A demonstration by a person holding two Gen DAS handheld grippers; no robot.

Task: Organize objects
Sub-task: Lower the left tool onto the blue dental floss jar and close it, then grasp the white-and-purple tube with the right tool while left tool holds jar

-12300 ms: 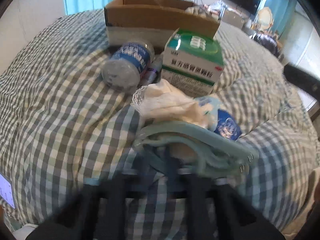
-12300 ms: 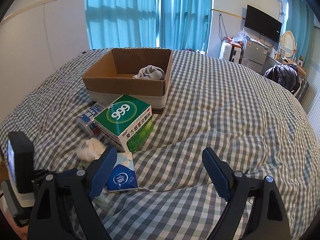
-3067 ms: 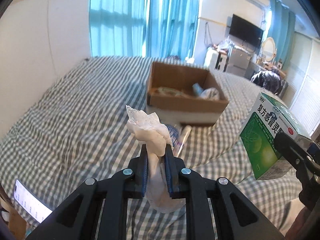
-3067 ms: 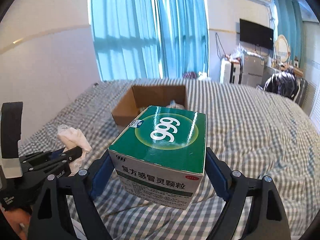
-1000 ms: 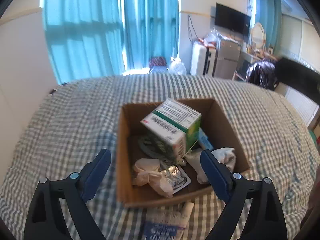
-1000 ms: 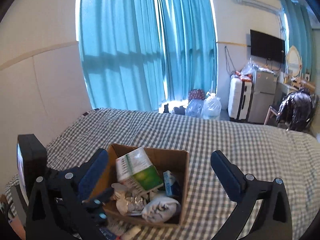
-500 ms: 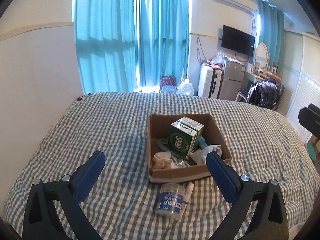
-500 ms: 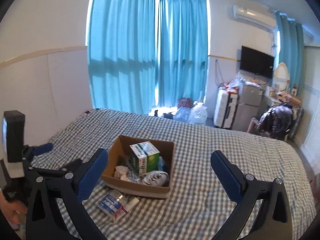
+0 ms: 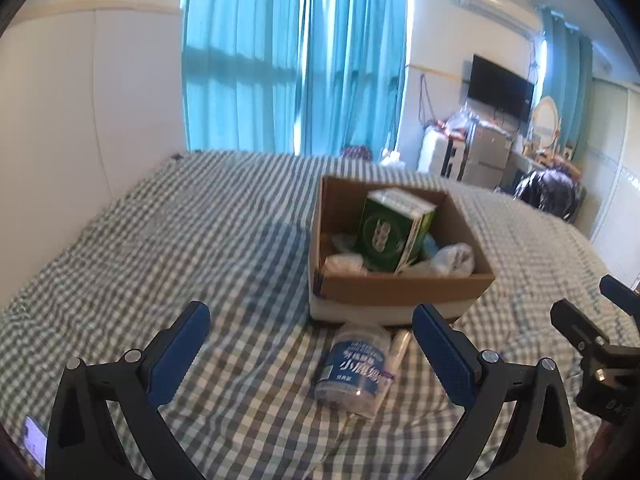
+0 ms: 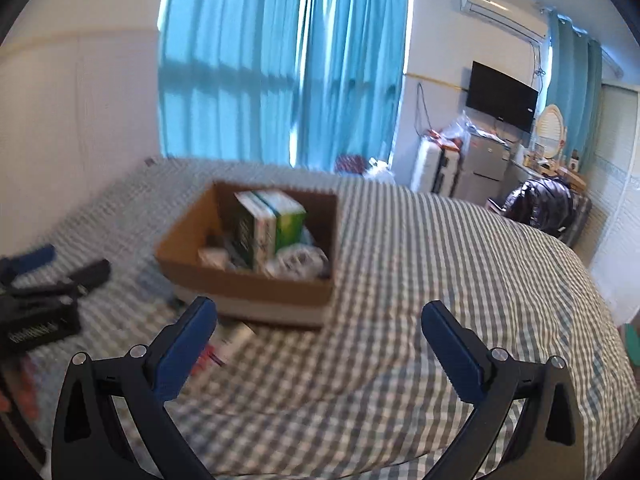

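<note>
Left wrist view: left gripper point(image 9: 310, 334) jaws spread wide, having just finished opening, nothing between pads. Clear plastic jar with blue label point(image 9: 354, 368) lies on checked bedspread point(image 9: 168, 248), near cardboard box point(image 9: 400, 290). Green medicine box point(image 9: 390, 230) leans inside. Right gripper point(image 10: 318, 332) released, empty, over bedspread.

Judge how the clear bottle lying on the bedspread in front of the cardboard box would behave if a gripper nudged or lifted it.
The bottle lies on its side and looks round, so a nudge would probably roll it. Its clear plastic wall looks smooth, so it may slip between pads. The bedspread is soft and may damp rolling.
</note>
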